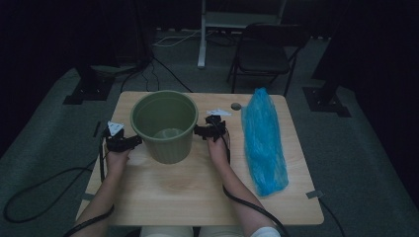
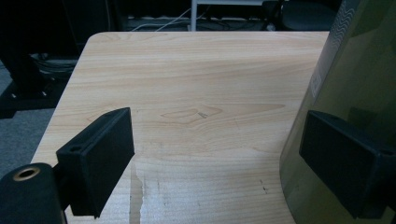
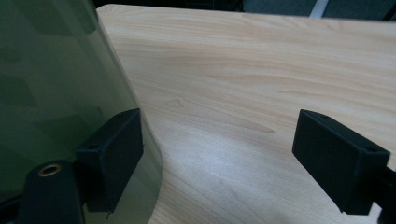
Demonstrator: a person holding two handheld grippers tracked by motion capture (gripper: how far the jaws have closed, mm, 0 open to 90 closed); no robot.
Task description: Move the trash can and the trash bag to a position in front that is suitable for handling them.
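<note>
Bucket (image 1: 164, 126): green plastic, upright, open top, at mid-desk toward the far edge, between both tools; nothing seen inside.
Left tool (image 1: 132, 142): at bucket's left side; jaws spread wide, nothing gripped. In left gripper view one jaw lies against or right next to the bucket wall (image 2: 359, 79), other over bare desk (image 2: 196, 84).
Right tool (image 1: 198, 131): at bucket's right side; jaws wide apart, nothing clamped. In right gripper view one jaw sits in front of the bucket wall (image 3: 51, 79); contact can't be told.
Bag (image 1: 263, 140): blue plastic, lying lengthwise on desk's right part, apart from bucket.
Writing: ribbed panel on bucket wall, no readable text or brand.
Chair (image 1: 264, 52): dark, folding, behind desk.
</note>
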